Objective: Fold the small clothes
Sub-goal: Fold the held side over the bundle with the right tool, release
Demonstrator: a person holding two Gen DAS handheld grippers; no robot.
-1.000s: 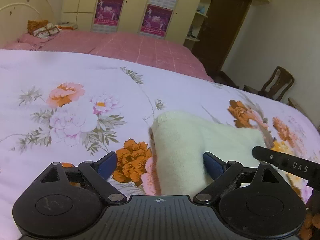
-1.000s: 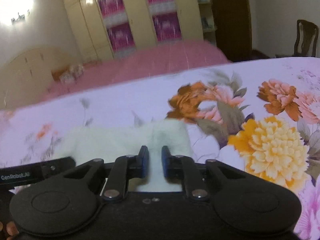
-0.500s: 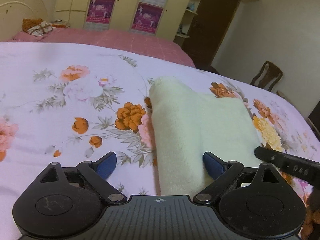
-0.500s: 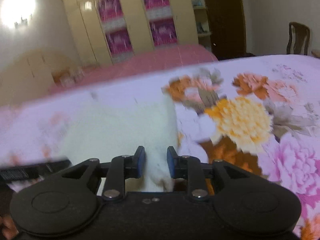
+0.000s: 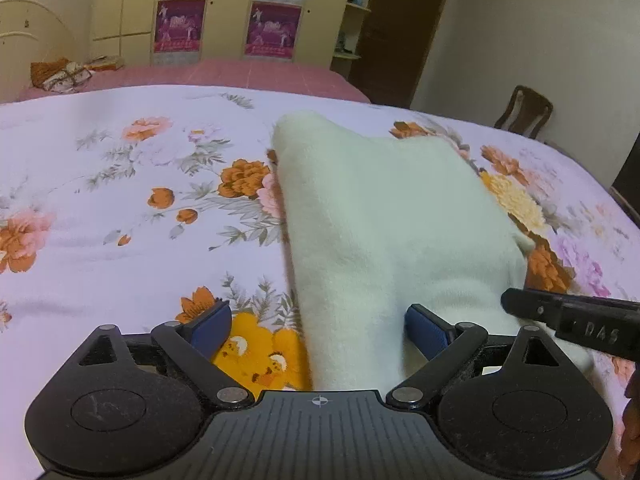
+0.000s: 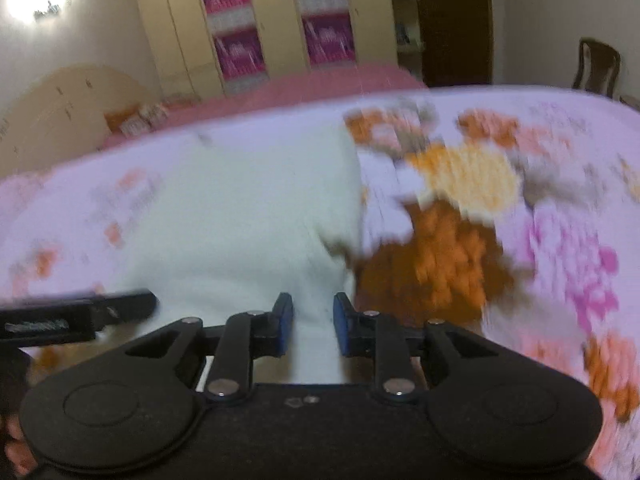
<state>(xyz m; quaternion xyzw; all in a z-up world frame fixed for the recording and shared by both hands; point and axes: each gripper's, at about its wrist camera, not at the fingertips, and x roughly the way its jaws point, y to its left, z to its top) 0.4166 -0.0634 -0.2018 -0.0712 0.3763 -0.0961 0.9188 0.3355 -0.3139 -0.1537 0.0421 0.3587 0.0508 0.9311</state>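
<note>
A: Where's the cream garment [image 5: 384, 216] lying?

B: Flat on the floral bedspread [image 5: 112, 216], folded into a thick pad. Its near edge runs right up to both grippers; its far end reaches toward the pink bed [image 5: 248, 74] beyond the bedspread.

A: And the left gripper [image 5: 318, 326] relative to the garment?

B: It sits at the garment's near left corner. The jaws stand wide apart. The right-hand blue pad [image 5: 426, 330] lies against the cloth, while the other one hangs over the bedspread, on the garment's left side and clear of it. So only the garment's left edge is between the fingers, and nothing is pinched.

A: The right gripper [image 6: 313, 326]?

B: At the garment's near right corner, seen through a blurred picture. Its jaws are parted a little, with a narrow ridge of the cream cloth rising between the blue pads. I can't see the pads pressing on it; there looks to be a gap on either side.

A: Do the two grippers show up in each other's view?

B: Yes. A black finger of the right gripper crosses over the garment's near right edge in the left view, and a black finger of the left one enters over its near left edge in the right view.
</note>
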